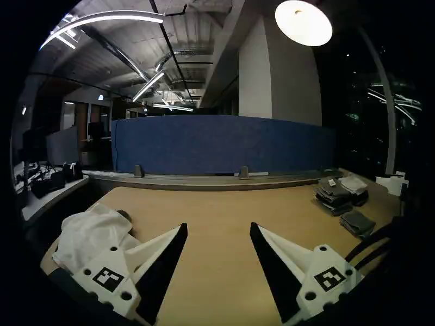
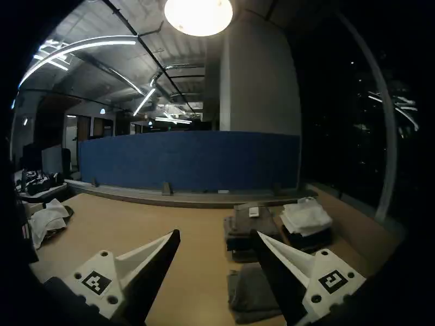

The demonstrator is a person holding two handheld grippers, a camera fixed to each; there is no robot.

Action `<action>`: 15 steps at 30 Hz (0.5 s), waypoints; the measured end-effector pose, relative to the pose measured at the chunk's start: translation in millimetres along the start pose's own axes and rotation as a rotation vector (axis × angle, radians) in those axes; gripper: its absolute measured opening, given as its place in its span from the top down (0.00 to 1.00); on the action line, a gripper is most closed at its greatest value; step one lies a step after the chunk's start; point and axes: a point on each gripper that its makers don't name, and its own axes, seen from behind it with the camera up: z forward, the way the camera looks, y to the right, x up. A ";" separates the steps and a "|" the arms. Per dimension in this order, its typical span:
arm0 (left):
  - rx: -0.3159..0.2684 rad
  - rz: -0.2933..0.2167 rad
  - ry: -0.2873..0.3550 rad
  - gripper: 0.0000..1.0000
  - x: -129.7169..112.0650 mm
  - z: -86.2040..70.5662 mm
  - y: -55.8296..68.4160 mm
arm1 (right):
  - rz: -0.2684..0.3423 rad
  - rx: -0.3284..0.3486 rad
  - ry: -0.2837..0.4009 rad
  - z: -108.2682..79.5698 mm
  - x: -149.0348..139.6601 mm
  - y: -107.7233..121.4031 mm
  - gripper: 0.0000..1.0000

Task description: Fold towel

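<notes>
Left tool point(image 1: 218, 225) and right tool point(image 2: 216, 233) both spread wide and empty above the tabletop point(image 1: 228, 212). A crumpled white towel point(image 1: 89, 233) lies just beside the left tool's left finger. The right tool's finger partly hides a folded grey towel point(image 2: 247, 293); folded stacks point(image 2: 247, 221) sit beyond.

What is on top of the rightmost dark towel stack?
A folded white towel lies on that dark stack, covering its top layer, so the towel underneath shows just at its edges.
</notes>
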 end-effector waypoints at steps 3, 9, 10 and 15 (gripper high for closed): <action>0.008 0.000 0.017 0.15 -3.5 2.7 -0.4 | 0.005 0.007 0.003 -1.7 -0.8 -4.2 0.00; 0.026 0.006 0.047 0.15 -10.1 10.8 -2.4 | 0.022 0.012 -0.009 -4.7 -2.0 -7.8 0.00; 0.030 0.010 0.053 0.15 -10.7 12.3 -2.8 | 0.015 0.013 -0.012 -4.4 -2.5 -8.8 0.00; 0.048 0.030 0.089 0.15 -14.9 20.3 -7.2 | -0.019 0.026 -0.033 -2.5 -4.7 -14.0 0.00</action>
